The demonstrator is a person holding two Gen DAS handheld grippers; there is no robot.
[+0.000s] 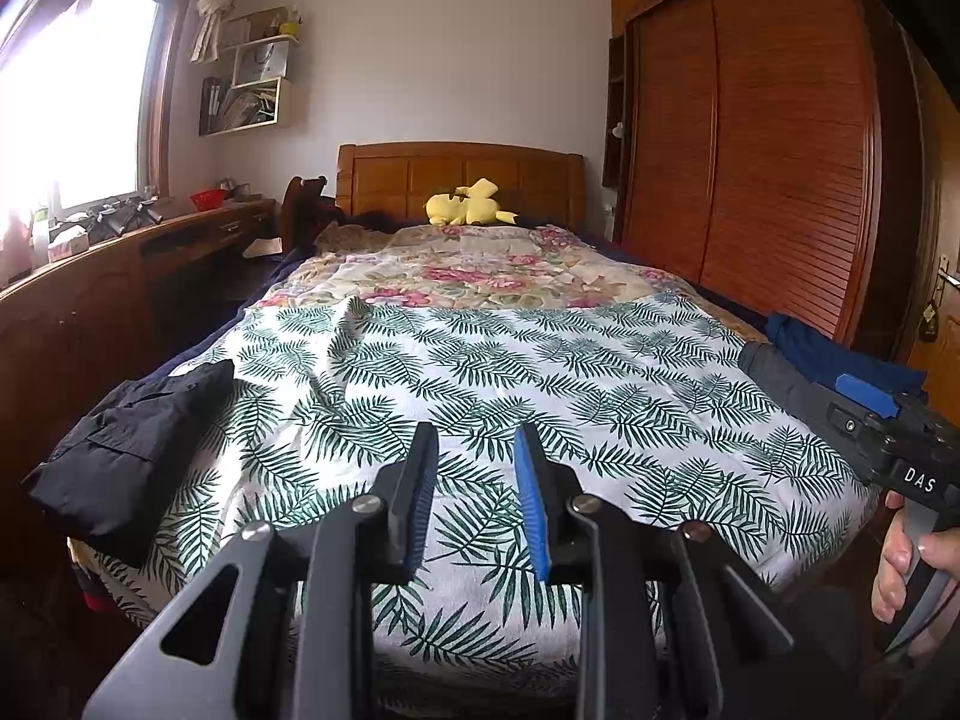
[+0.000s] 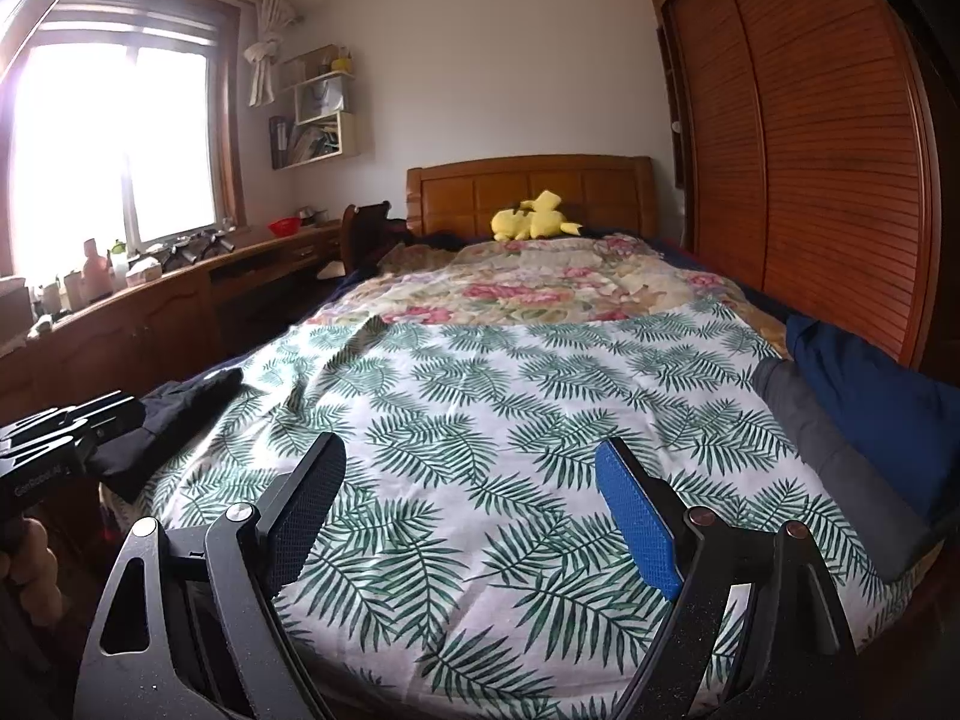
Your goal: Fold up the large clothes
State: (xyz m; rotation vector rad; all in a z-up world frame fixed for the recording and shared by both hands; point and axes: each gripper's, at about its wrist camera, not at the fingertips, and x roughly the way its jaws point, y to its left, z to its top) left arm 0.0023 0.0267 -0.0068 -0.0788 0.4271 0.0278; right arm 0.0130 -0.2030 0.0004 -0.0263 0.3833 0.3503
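A leaf-print cloth [image 1: 480,360] [image 2: 480,372] lies spread flat over the near half of the bed. A black garment [image 1: 132,438] [image 2: 174,414] sits bunched at its left edge. A grey garment [image 1: 780,372] [image 2: 840,456] and a dark blue garment [image 1: 840,354] [image 2: 870,396] lie at its right edge. My left gripper [image 1: 477,429] hovers over the near middle of the cloth, jaws narrowly apart with nothing between them. My right gripper [image 2: 471,441] hangs over the cloth further right, open wide and empty. One of its blue pads [image 1: 867,390] shows in the left wrist view.
A floral quilt [image 1: 468,270] covers the far half of the bed, with a yellow plush toy [image 1: 468,210] by the wooden headboard [image 1: 462,171]. A tall wooden wardrobe [image 1: 750,150] lines the right side. A long wooden desk [image 1: 120,264] runs under the window on the left.
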